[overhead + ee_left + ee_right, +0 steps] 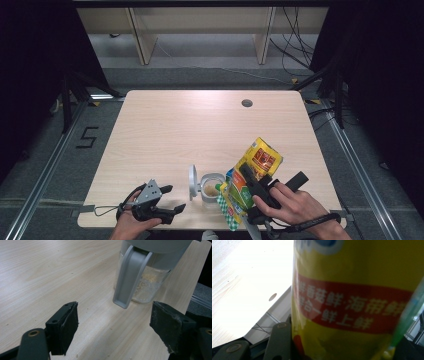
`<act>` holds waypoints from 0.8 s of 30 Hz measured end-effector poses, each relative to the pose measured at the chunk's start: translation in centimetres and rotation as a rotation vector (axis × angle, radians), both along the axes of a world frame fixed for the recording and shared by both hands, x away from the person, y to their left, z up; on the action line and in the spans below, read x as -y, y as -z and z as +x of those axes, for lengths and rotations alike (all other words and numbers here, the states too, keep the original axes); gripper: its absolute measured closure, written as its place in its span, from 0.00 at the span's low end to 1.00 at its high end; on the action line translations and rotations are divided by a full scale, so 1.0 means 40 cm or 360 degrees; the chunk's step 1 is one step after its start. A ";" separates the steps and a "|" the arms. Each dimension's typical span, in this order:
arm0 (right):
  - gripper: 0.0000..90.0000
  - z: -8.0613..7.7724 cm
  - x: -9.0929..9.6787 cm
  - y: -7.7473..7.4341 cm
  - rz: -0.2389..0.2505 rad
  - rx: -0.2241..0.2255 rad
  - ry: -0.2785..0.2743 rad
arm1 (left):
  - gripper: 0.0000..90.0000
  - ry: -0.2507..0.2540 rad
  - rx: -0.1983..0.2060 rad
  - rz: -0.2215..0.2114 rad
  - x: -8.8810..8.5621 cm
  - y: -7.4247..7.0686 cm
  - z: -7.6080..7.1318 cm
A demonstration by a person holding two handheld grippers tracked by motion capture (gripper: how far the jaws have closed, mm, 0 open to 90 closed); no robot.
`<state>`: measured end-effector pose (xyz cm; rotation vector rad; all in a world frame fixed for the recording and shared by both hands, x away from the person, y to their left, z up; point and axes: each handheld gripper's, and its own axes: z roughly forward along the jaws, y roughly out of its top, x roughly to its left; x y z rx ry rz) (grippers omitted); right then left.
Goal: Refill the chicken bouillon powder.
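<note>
At the near edge of a pale wooden table (pixel 200 125), the right gripper (pixel 255 186) clamps a yellow seasoning packet (pixel 252 175) at about half its span, tilting the packet's lower end over an open clear jar (pixel 211 187) with pale granules inside. The jar's grey flip lid (pixel 192 181) stands upright at its left side. The left gripper (pixel 170 198) rests just left of the jar, jaws wide apart and holding nothing.

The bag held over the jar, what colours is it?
Mostly yellow bag with a red band and green edge; clearest in the high view.
</note>
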<state>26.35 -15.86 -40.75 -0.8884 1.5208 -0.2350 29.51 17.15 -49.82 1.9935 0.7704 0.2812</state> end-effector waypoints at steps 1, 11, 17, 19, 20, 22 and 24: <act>0.59 -0.001 0.000 -0.002 -0.0017 0.0009 0.0004 | 0.24 0.0011 0.0013 0.0011 -0.001 -0.001 0.001; 0.59 0.001 0.000 -0.005 -0.0035 0.0010 -0.0005 | 0.25 0.0021 0.0025 0.0012 -0.001 -0.001 0.002; 0.59 0.003 0.002 -0.004 -0.0004 -0.0008 -0.0004 | 0.25 0.0022 0.0025 0.0016 -0.001 0.000 0.002; 0.59 0.003 0.002 -0.006 -0.0029 0.0001 0.0000 | 0.25 0.0020 0.0025 0.0014 -0.001 0.000 0.002; 0.59 0.002 0.004 -0.005 -0.0012 -0.0001 0.0012 | 0.25 0.0020 0.0025 0.0015 -0.001 0.000 0.002; 0.59 0.002 0.005 -0.005 -0.0012 0.0008 0.0010 | 0.25 0.0020 0.0026 0.0014 -0.001 -0.001 0.002; 0.59 0.002 0.006 -0.002 0.0014 0.0009 0.0000 | 0.25 0.0019 0.0027 0.0014 -0.001 -0.001 0.003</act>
